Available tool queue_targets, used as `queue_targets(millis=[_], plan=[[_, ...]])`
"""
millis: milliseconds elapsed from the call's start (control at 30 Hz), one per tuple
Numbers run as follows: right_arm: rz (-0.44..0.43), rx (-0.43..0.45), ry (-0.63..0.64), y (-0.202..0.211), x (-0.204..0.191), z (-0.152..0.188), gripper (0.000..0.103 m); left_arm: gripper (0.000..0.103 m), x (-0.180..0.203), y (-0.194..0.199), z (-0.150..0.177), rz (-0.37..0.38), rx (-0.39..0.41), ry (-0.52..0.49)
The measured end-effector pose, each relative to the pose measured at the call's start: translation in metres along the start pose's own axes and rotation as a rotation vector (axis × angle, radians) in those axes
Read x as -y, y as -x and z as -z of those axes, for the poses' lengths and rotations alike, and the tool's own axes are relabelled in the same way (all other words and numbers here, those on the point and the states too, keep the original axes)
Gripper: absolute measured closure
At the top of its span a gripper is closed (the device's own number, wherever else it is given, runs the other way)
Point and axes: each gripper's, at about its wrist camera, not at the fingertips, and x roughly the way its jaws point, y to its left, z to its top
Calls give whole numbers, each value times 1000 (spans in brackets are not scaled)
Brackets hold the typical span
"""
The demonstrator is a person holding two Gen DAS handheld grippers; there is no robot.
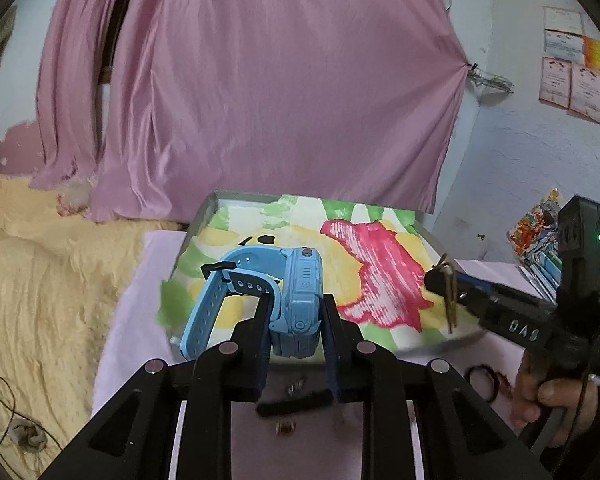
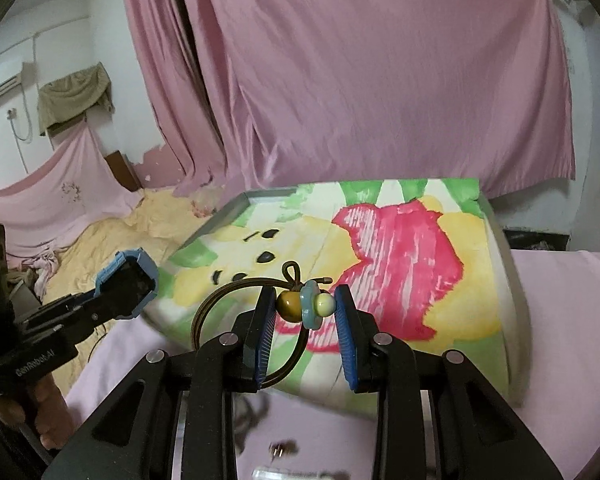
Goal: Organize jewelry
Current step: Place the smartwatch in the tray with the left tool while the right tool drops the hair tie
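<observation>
The left tool (image 1: 296,312) is clamped on the case of a blue watch (image 1: 300,300), gripping it by its two sides so the strap hangs free to the left and fouls nothing. It holds the watch up over the near edge of the tray (image 1: 220,200), which is lined with a bright flower-print cloth and sits on the pink-covered tabletop (image 1: 132,320); this looks like a carry toward a drop into the tray.

The right tool (image 2: 306,306) has its pads (image 2: 346,336) partly closed around a brown hair tie with beads (image 2: 306,304), pinching the bead cluster while the elastic loop dangles below, also above the tray's near edge. Holding by the beads gives a firm bite that thin elastic would not.

Small blurred pieces (image 1: 286,426) lie on the tabletop near its front edge, not yet sorted.
</observation>
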Motion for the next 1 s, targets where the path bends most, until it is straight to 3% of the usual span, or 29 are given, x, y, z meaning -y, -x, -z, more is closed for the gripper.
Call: queue_targets(millis=[367, 600, 667, 733, 933, 1000], plan=[[56, -167, 9, -57, 8, 0, 77, 82, -16, -67, -3, 1, -195, 64], [61, -209, 4, -67, 10, 7, 76, 79, -11, -71, 1, -22, -223, 34], [67, -215, -1, -69, 10, 7, 70, 76, -10, -70, 1, -27, -221, 26], [71, -218, -12, -68, 11, 8, 54, 72, -10, -68, 2, -31, -223, 28], [99, -154, -15, -44, 14, 9, 54, 70, -9, -57, 5, -35, -201, 38], [112, -120, -19, -31, 16, 10, 47, 63, -8, -51, 7, -24, -186, 42]])
